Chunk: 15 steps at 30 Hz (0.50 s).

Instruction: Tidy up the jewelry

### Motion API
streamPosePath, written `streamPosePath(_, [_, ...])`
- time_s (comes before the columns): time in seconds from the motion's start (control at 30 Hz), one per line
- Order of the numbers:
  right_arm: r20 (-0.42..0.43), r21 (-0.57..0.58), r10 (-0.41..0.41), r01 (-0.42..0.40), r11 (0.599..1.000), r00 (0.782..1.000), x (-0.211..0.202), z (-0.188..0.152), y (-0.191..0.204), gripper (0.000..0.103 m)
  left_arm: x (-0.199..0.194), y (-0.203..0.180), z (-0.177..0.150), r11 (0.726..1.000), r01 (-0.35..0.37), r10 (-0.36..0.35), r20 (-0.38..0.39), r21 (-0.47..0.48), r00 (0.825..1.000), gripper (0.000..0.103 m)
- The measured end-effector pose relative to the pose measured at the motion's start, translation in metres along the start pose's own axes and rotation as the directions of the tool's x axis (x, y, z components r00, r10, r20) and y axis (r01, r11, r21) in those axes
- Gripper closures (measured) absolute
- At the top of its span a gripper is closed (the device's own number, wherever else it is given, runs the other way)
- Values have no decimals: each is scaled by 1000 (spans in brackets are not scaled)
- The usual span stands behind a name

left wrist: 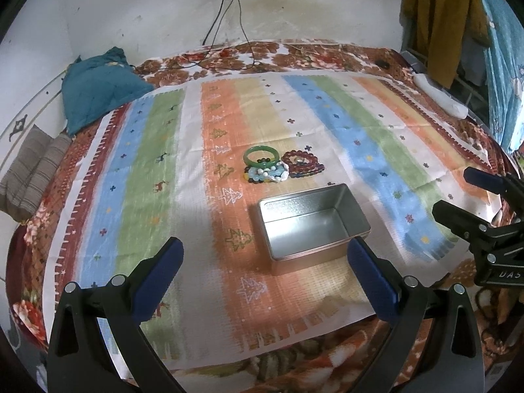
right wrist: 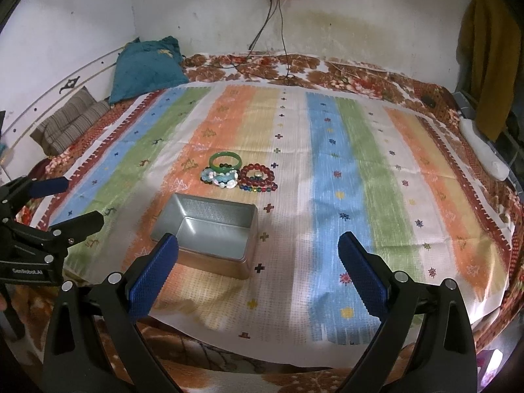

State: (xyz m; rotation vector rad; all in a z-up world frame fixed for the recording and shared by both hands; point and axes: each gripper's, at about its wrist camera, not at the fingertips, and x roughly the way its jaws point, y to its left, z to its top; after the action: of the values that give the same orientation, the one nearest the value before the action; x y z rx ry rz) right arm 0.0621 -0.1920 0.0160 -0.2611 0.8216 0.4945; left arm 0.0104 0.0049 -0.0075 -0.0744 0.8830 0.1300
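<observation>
I hold my left hand-held gripper [left wrist: 265, 258] and my right hand-held gripper [right wrist: 258, 252] low at the bottom of each frame, both with fingers spread wide and gripping nothing. The jewelry sits in a tight cluster at the centre of both views, on the striped cloth [left wrist: 360, 124] spread over the bed: a green bangle [left wrist: 261, 157] toward the upper left of the pile, a dark red bead bracelet [left wrist: 300, 160] to its right, and a pale blue and white bead bracelet [left wrist: 268, 174] in front, touching or overlapping its neighbours. The open metal tin [left wrist: 314, 222] lies just below the cluster in the frame, empty, with nothing yet sorted into it. The trouble I foresee comes from the crowding: the pieces lie against each other, so closing on one strand will likely snag or drag a second, scattering beads across the cloth. The bangle looks smooth and hard, and could squirt out of my ribbed pads if I pinch it off-centre. The cloth is loose on a soft bed, so pressing down may bunch it and tip the light tin. My two grippers also sit near each other at the frame edges, so reaching together risks a collision.
</observation>
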Motion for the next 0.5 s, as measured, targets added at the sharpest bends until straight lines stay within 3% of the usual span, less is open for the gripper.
streamPosePath(0.5, [-4, 7, -6, 6, 1000, 1000, 3, -4, -1, 4, 0, 5, -1, 1000, -21, 21, -4, -14, 1000, 5])
